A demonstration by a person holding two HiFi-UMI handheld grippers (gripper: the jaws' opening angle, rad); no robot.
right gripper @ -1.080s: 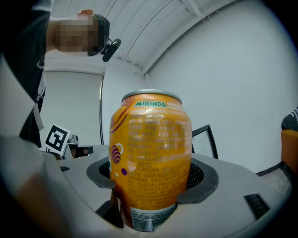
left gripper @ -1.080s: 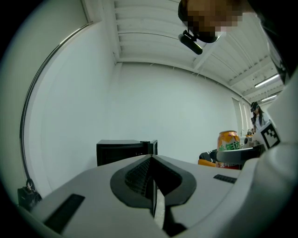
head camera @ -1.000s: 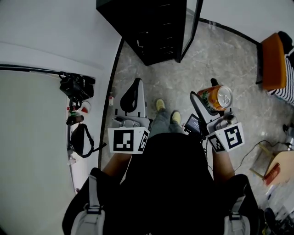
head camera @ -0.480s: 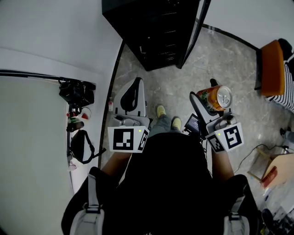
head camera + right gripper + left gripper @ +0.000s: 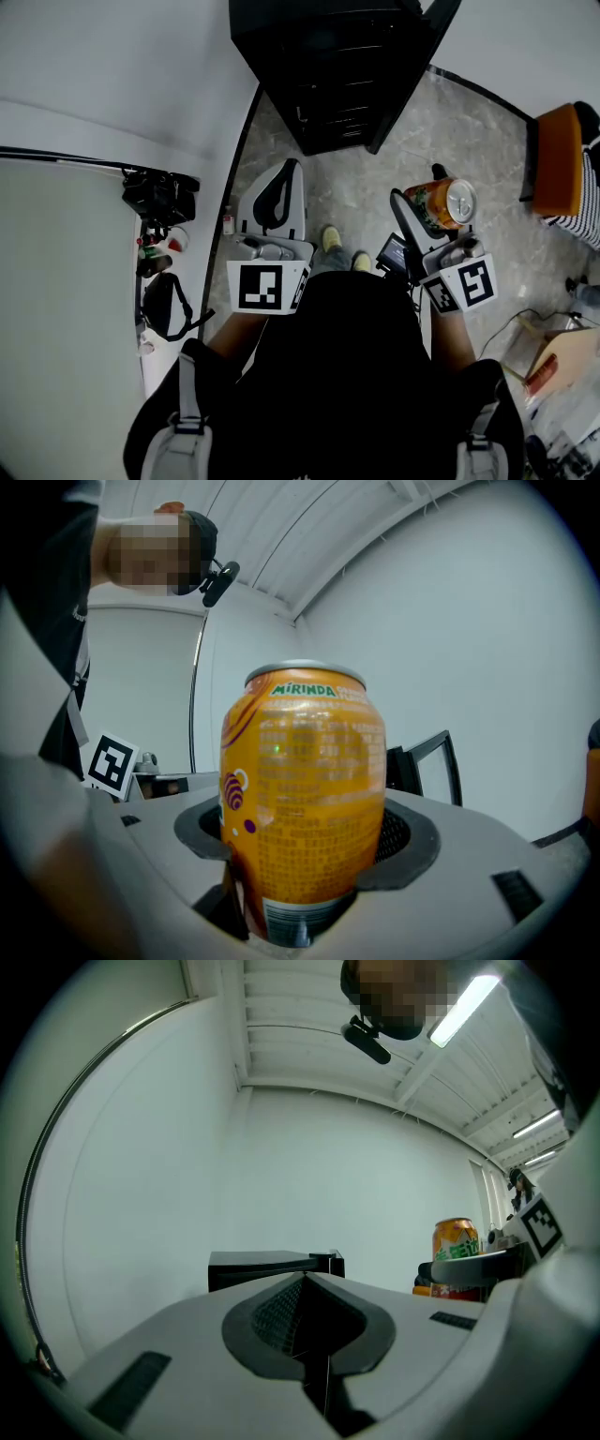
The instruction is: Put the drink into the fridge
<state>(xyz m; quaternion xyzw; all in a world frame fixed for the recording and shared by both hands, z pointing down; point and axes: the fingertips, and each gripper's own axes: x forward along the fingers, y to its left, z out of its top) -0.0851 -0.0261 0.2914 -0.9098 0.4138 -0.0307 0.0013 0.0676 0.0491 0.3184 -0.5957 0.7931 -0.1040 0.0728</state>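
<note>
right gripper view is showing the right gripper (image 5: 305, 874) clamping the orange drink can (image 5: 305, 780) upright, short of the open fridge (image 5: 337, 75); the left gripper (image 5: 314, 1335) is sitting closed, empty. tilting risks the smooth can slipping out.

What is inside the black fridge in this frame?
The fridge stands open; only dark shelf edges show inside. Whether anything sits on them is lost in shadow. The drink can is outside it, held in the right tongs.
</note>
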